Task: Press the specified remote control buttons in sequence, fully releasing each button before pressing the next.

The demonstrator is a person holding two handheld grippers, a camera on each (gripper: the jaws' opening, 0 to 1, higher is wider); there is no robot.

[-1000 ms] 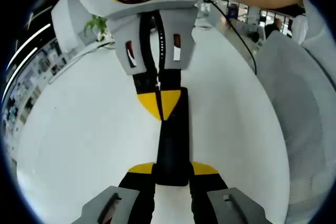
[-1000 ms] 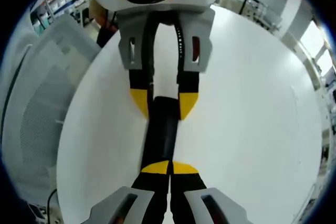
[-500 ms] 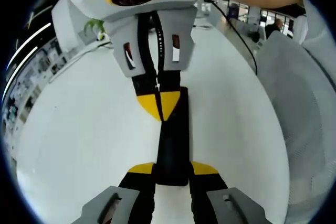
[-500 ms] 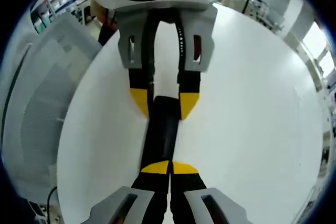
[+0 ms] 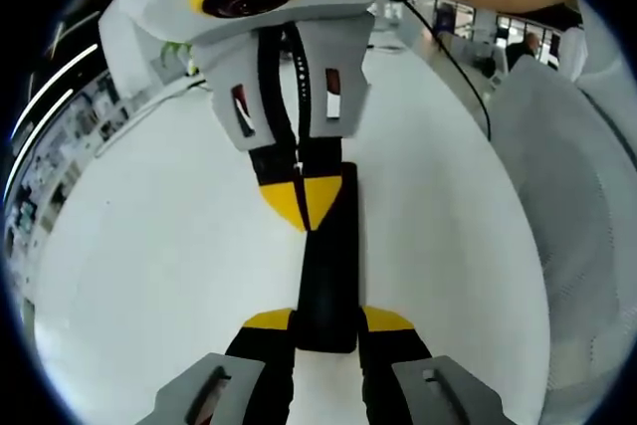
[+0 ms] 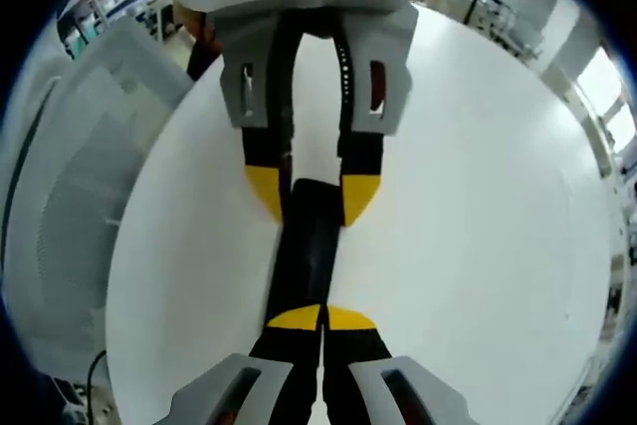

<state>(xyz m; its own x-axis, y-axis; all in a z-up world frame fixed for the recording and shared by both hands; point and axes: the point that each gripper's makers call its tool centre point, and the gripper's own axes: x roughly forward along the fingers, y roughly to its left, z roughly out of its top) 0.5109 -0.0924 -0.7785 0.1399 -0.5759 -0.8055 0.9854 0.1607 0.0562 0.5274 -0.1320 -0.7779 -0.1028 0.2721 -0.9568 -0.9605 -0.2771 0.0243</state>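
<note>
On white counter (image 5: 149,276), centred: black remote (image 5: 328,266), long axis running between the two tools.

Item 1 – left tool (image 5: 326,320). Yellow-tipped jaws part-open, one each side of remote's near end, touching or v. nearly touching its long edges; seems to act as a brace. Whether it actually clamps: cannot tell for sure, but jaws sit snug against the body. In right tool's view it shows as left tool (image 6: 312,194) straddling remote's far end.

Item 2 – right tool (image 5: 304,204). Jaws closed tip to tip, nothing between them, forming one blunt yellow point over remote's far third. In its own view, right tool (image 6: 320,318) tips sit together above remote (image 6: 309,256). Contact w/ a button: too dark to confirm; individual buttons not legible.

Item 3 – surroundings. Grey mesh chair back (image 5: 577,206) beside counter, cable (image 5: 448,57) trailing past remote's far end.

Step in hand (judged): press w/ closed right tips.
Handling notes:
- push straight down, tip centred on one key, so neighbours aren't caught;
- keep left tool steady so remote doesn't slide or pivot;
- lift fully clear before shifting along remote to next key;
- hold both tools low enough that remote stays framed.
</note>
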